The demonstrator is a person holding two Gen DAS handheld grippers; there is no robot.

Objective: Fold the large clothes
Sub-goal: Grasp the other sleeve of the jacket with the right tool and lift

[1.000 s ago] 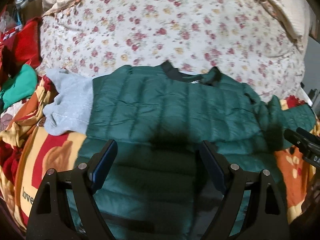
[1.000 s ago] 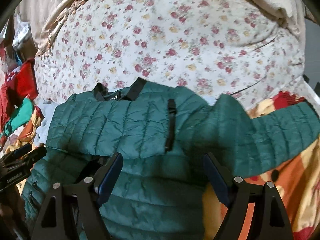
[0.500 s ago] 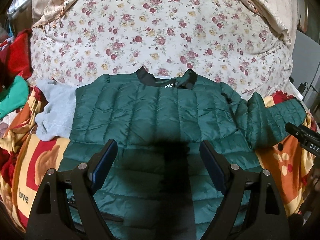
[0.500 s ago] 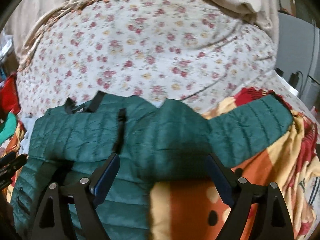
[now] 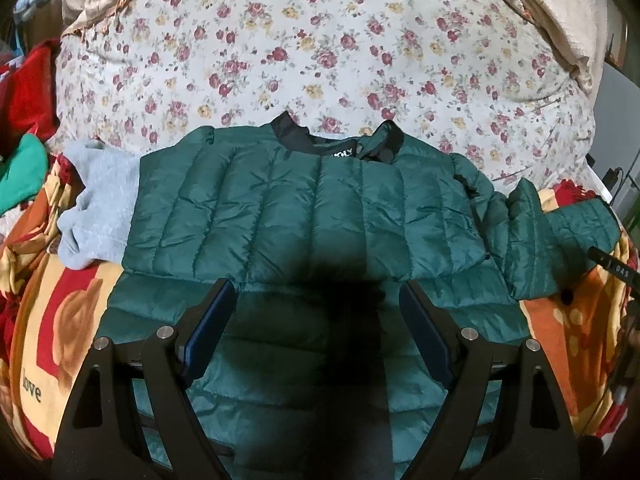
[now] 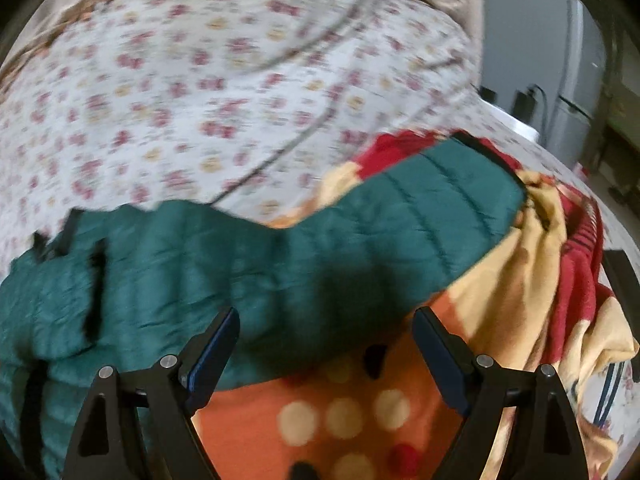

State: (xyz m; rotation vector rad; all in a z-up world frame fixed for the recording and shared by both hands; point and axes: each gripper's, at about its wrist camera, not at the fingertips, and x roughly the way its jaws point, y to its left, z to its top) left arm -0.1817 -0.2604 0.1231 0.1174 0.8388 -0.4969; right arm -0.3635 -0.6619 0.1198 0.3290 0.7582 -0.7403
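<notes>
At the far left we see a grey garment tucked partly under the green puffer jacket, which lies spread on the patterned blanket in front of the floral quilt. Our left gripper hangs over the jacket's near body, jaws wide, gripping nothing. To the right, the jacket's sleeve stretches out across the blanket; our right gripper hovers at its near edge, jaws wide and empty.

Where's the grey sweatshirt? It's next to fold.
In the left wrist view, the grey sweatshirt lies left of the green quilted jacket, partly under it.
</notes>
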